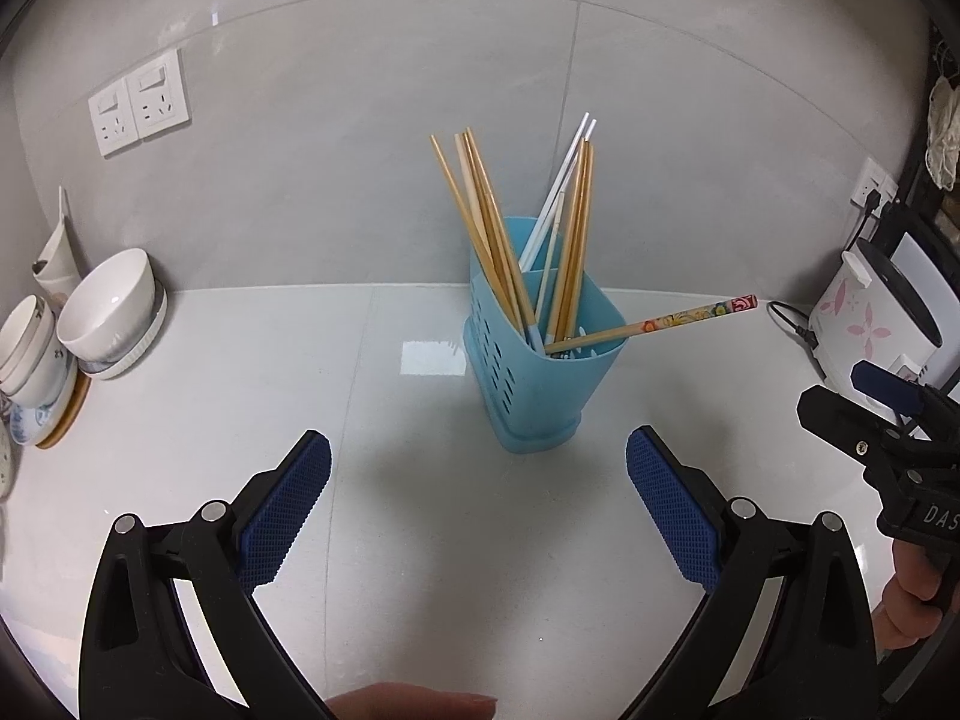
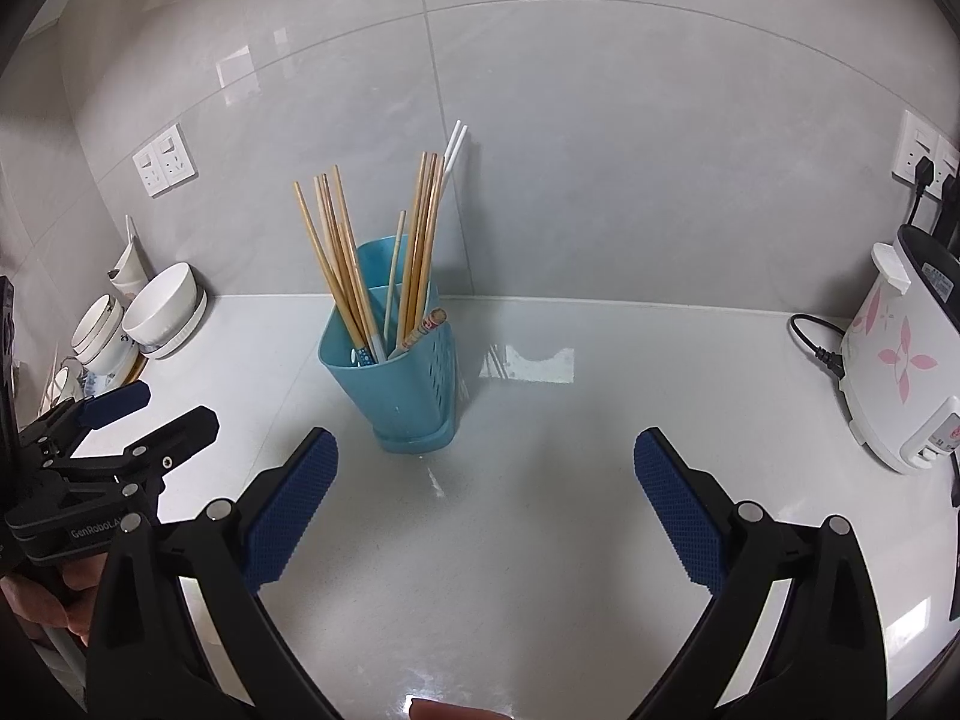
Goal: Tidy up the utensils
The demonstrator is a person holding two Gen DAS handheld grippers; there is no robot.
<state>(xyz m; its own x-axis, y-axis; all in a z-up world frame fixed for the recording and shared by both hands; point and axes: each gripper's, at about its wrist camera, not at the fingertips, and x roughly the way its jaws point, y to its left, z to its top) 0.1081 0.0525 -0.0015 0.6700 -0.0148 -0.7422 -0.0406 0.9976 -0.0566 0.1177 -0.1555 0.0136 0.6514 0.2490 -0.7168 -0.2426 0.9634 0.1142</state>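
A blue plastic utensil holder (image 1: pixel 537 372) stands on the white counter, also in the right wrist view (image 2: pixel 399 387). It holds several wooden chopsticks (image 1: pixel 486 222) and white chopsticks (image 1: pixel 561 192). A chopstick with a painted floral end (image 1: pixel 654 324) leans out low to the right; in the right wrist view it (image 2: pixel 423 330) points toward me. My left gripper (image 1: pixel 478 468) is open and empty, in front of the holder. My right gripper (image 2: pixel 485 465) is open and empty, in front of and right of the holder. Each gripper shows at the edge of the other's view.
Stacked white bowls and plates (image 1: pixel 105 312) sit at the left against the wall, also in the right wrist view (image 2: pixel 159 306). A white rice cooker with pink flowers (image 2: pixel 900 354) and its black cord (image 2: pixel 813 342) stand at the right. Wall sockets (image 1: pixel 138 102) are on the tiled wall.
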